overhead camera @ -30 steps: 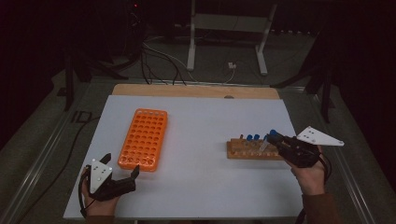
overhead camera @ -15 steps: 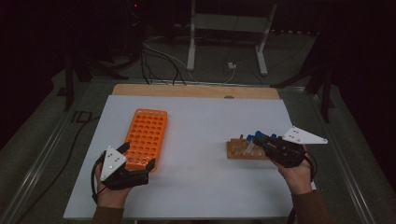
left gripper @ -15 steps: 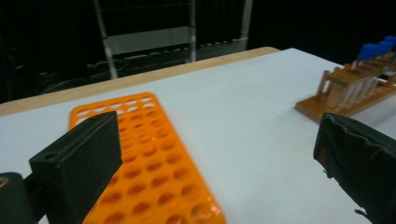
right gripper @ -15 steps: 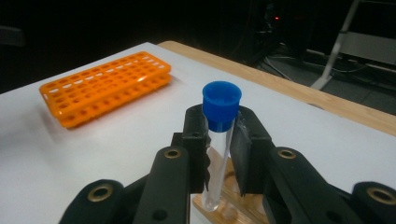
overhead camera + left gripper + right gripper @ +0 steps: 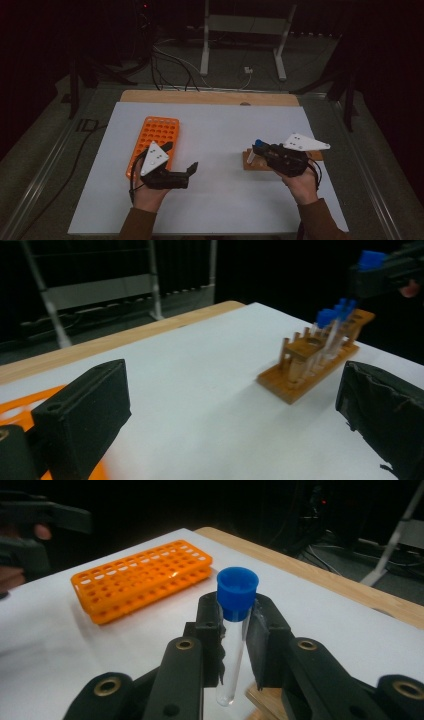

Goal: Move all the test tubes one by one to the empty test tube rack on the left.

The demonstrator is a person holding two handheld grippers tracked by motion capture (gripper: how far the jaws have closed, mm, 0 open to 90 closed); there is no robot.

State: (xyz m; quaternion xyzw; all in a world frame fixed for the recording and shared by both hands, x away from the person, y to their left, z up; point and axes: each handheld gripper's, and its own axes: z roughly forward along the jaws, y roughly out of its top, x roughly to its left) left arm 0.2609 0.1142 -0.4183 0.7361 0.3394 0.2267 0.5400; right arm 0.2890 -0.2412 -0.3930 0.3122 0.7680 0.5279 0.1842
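Tube: clear test tube (image 5: 234,645) with blue cap (image 5: 237,593), upright above the wooden rack (image 5: 252,162) on the white tabletop (image 5: 220,125)
Right tongs (image 5: 235,630): clamped on the tube just below its cap
Handling: likely light, stiff, slick, breakable; gentle squeeze under the cap
Left tongs (image 5: 181,161): wide, empty, beside the orange rack (image 5: 155,137)

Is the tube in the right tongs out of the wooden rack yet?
Out. The blue-capped tube hangs upright, clamped in the right tongs, its rounded bottom clear above the wooden rack.
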